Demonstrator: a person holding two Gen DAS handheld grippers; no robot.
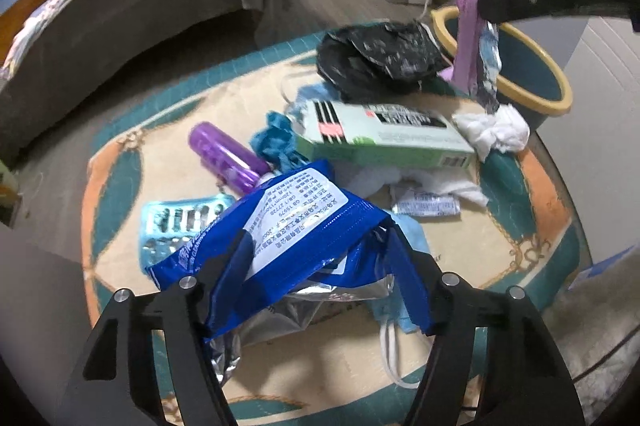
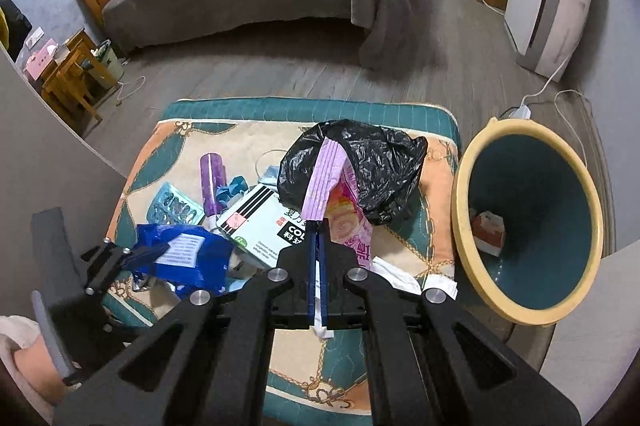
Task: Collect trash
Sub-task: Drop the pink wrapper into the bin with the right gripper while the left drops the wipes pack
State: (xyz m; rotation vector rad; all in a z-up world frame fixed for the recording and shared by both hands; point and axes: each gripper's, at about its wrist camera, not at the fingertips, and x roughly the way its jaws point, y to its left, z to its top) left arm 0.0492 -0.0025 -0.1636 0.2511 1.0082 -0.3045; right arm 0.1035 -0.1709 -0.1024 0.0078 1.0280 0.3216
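The right tool (image 2: 319, 226) is clenched on a pink wrapper (image 2: 326, 182), which stands up ahead of its tips with a strip of white paper trailing back between the jaws. The bin (image 2: 464, 186) sits to that tool's right, tipped so its mouth faces the camera, with one small carton already inside. From the left wrist view the same wrapper (image 1: 470, 26) hangs from the tips over the near rim of the bin (image 1: 560, 98), so it looks close to the drop point but not clearly over the opening.

The left tool (image 1: 320, 246) is grasping a blue packet (image 1: 304, 226), pinched between its tips with silver lining spilling out below. The rest of the trash lies ahead of it on the cushioned worktop (image 1: 120, 186): a black bag (image 1: 376, 58), a green box (image 1: 384, 142), a purple bottle (image 1: 228, 158), a blister pack (image 1: 176, 222) and a wad of tissue (image 1: 496, 134).

The main risk is letting go early: the wrapper is light and long, so it could catch the rim and slide outside. The tilted bin might also roll if bumped. The blue packet is held by thin folded film, which could slip out during the carry.
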